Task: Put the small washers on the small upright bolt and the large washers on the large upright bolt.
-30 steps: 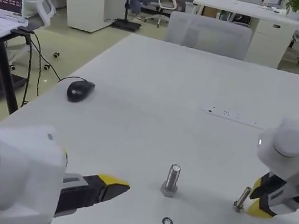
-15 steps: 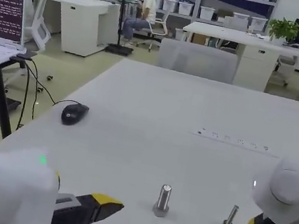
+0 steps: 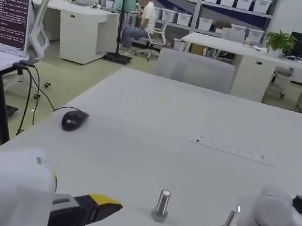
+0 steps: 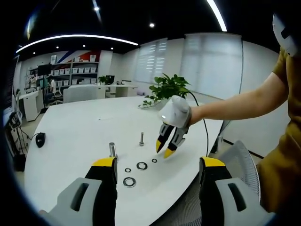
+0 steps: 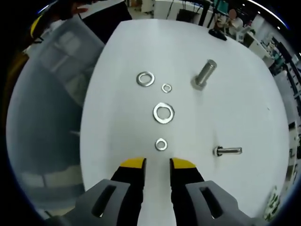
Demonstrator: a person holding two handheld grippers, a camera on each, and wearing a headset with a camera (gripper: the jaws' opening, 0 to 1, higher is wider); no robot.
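Observation:
The large bolt [image 3: 161,204] and the thinner small bolt [image 3: 227,222] stand upright on the white table [image 3: 154,125]. Two large washers [image 5: 163,113] [image 5: 146,78] and two small washers [image 5: 161,144] [image 5: 166,87] lie flat near them. My right gripper [image 5: 157,163] hovers over the table with its jaws a narrow gap apart. Nothing is between them, and the nearest small washer lies just ahead of the tips. My left gripper [image 4: 159,164] is wide open and empty, back from the washers near the table's front edge. The right gripper [image 4: 167,144] hangs above the washers, close to the small bolt [image 4: 141,138].
A black mouse [image 3: 74,119] lies at the table's left, and a power strip [image 3: 229,149] sits further back. A grey chair [image 3: 193,71] stands behind the table and a laptop [image 3: 6,5] is on a stand at left. A potted plant [image 4: 167,89] sits at the table's far end.
My right gripper has drawn back from the small bolt toward the near edge, leaving it upright. The head camera has tilted up. The left gripper has barely moved.

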